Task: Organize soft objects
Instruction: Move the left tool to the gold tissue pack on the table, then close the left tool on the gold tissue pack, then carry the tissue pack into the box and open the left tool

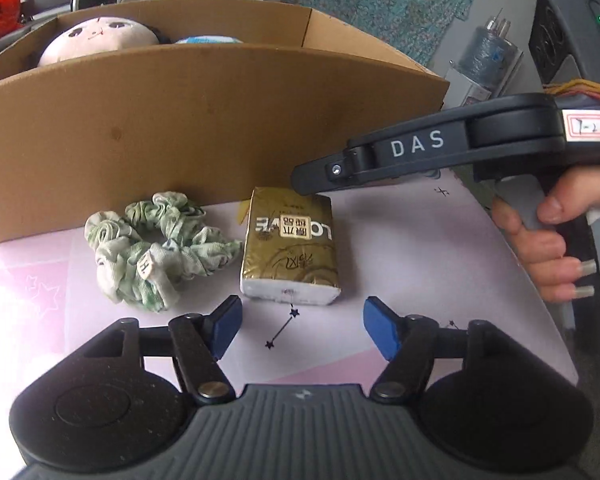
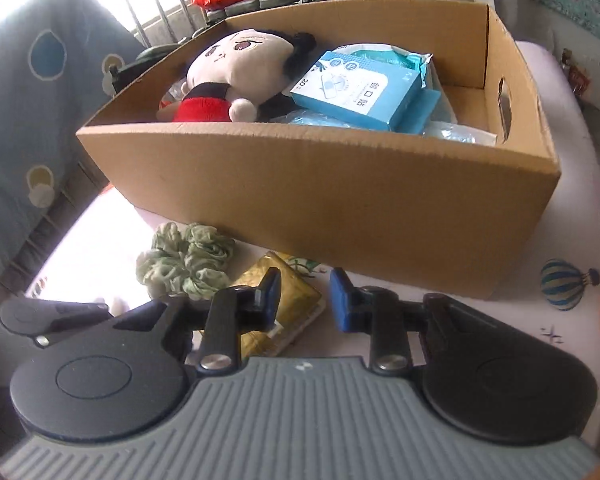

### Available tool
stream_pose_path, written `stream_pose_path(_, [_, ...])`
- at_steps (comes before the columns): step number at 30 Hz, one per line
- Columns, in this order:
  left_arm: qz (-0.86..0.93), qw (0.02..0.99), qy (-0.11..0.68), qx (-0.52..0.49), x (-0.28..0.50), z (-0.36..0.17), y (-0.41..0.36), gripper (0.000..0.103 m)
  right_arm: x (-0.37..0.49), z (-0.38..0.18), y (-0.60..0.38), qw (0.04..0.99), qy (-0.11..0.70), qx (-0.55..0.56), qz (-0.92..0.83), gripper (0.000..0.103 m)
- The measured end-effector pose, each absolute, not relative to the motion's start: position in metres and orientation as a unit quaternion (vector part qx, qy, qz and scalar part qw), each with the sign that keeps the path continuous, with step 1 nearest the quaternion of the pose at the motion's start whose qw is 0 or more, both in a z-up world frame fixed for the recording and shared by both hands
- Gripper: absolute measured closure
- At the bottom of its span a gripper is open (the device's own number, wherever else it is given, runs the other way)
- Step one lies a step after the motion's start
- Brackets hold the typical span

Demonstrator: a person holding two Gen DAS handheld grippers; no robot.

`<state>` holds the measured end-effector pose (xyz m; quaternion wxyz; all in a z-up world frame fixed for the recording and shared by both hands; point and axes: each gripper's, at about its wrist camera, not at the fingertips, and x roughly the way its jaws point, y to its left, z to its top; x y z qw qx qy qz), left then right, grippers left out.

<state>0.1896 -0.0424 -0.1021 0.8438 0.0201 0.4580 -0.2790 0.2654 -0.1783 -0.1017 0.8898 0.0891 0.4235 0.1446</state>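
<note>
Box: a brown cardboard box [image 2: 320, 184] sits at the far side of the pink table [image 1: 420, 248], open on top.
In the box: a plush doll [image 2: 228, 72] with a red outfit lies on the left, and a blue packet [image 2: 360, 88] leans on other blue-wrapped stuff on the right.
Scrunchie: a green scrunchie [image 1: 156, 248] is still out on the table, just in front of the box's near wall, towards the left.
Tissue pack: a gold tissue pack [image 1: 290, 248] lies right beside the scrunchie on its right, touching or nearly so, can't quite tell.
Left gripper: the left gripper [image 1: 302, 322] hangs just near of the tissue pack with its jaws spread wide, nothing between the blue pads, and the pack's near edge sits about in line with the gap.
Right gripper: the right gripper [image 2: 306, 300] is over the tissue pack's right side, jaws parted a bit and empty. In the left wrist view it comes in from the right, its tip above the pack's far end.
Hand: a hand [image 1: 556, 236] wraps the right gripper's handle.
</note>
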Motion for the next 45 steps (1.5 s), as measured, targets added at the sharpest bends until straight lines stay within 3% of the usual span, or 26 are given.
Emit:
stream_pose_path(6, [-0.27,0.868,0.414,0.044,0.198,-0.112,-0.052,0.035,0.274,-0.13,-0.178,0.883,0.42,0.157,0.14,0.075])
stream_pose_path(11, [-0.286,0.867,0.404,0.056,0.198,-0.113,-0.052,0.047,0.257,-0.135,-0.185,0.868,0.431,0.185,0.165,0.076])
stream_pose_path(23, [-0.32,0.847,0.408,0.114,0.178,-0.108,-0.066,0.051,0.222,-0.137,-0.19,0.846,0.452,0.227,0.169,0.076])
stream_pose_path(27, [-0.33,0.845,0.406,0.115,0.163,-0.092,-0.062,0.051,0.202,-0.118,-0.196,0.849,0.439,0.237,0.174,0.076])
stream_pose_path(32, [-0.36,0.855,0.347,0.139,0.146,-0.024,-0.051,0.051,0.187,-0.05,-0.202,0.876,0.375,0.221,0.208,0.077])
stream_pose_path(39, [-0.358,0.867,0.304,0.165,0.234,0.056,-0.067,0.05,0.282,0.034,-0.212,0.908,0.327,0.174,0.195,0.077])
stream_pose_path(45, [-0.293,0.849,0.416,0.142,0.352,0.023,-0.085,0.05,0.407,-0.004,-0.204,0.887,0.398,0.167,0.166,0.077])
